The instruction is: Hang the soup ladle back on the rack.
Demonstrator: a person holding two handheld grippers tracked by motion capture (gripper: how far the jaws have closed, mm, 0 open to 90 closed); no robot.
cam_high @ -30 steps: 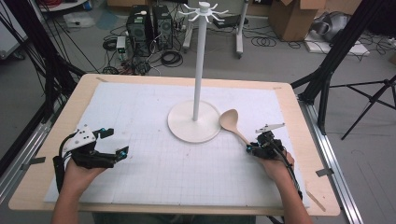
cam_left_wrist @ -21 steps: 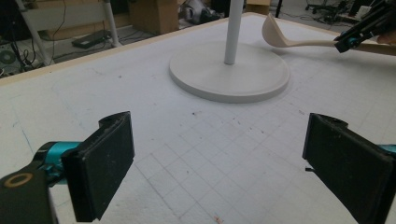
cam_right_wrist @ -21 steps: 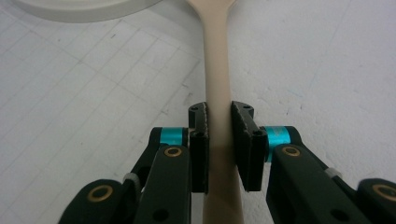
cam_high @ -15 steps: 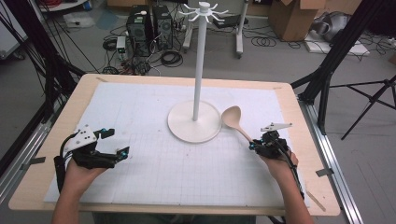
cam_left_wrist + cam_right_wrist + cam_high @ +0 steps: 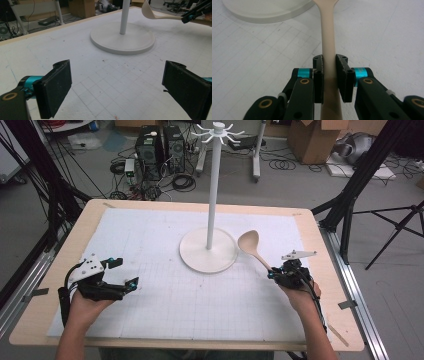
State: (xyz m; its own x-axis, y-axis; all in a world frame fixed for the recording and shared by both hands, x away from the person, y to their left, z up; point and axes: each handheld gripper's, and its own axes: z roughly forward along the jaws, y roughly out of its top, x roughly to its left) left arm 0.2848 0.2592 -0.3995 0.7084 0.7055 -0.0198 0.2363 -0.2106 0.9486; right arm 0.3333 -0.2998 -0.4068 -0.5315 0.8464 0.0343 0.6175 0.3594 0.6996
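Firmly around spoon point(image 5: 328, 37): right hand-held gripper point(image 5: 329, 75).

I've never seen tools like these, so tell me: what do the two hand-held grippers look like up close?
Each is a black, jointed frame. The left gripper ends in two flat, rectangular black pads, with turquoise collars and brass-coloured rivets at the joints. The right gripper has the same turquoise collars and brass rivets. From above, both carry a pale three-cornered plate, and a black cable loops from each. The forearms are bare, no sleeves.
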